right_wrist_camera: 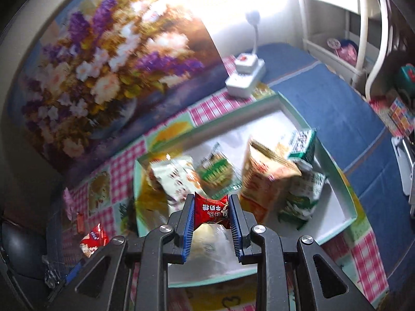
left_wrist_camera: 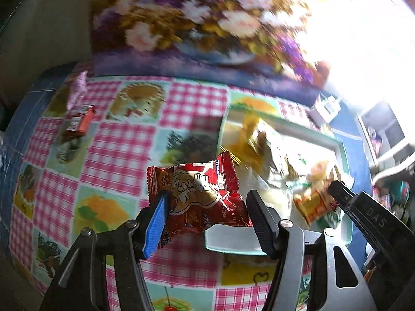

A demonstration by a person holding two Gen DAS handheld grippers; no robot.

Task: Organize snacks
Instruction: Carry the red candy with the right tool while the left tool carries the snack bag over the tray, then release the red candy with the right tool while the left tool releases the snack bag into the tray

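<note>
Left gripper (left_wrist_camera: 207, 207) angled steeply downward, jaws set partway apart and closed on a red snack packet (left_wrist_camera: 199, 199); blue-padded finger (left_wrist_camera: 157, 223) pressed into one side of the packet, black ribbed finger (left_wrist_camera: 259, 223) at the other side. Right gripper (right_wrist_camera: 211, 210) tilted downward, jaws drawn close together, both blue pads (right_wrist_camera: 188, 223) pinching a small red candy wrapper (right_wrist_camera: 211, 211) near the fingertips. Black tip of the right gripper also visible at the right edge of the left wrist view. No hand or sleeve visible in either view.
</note>
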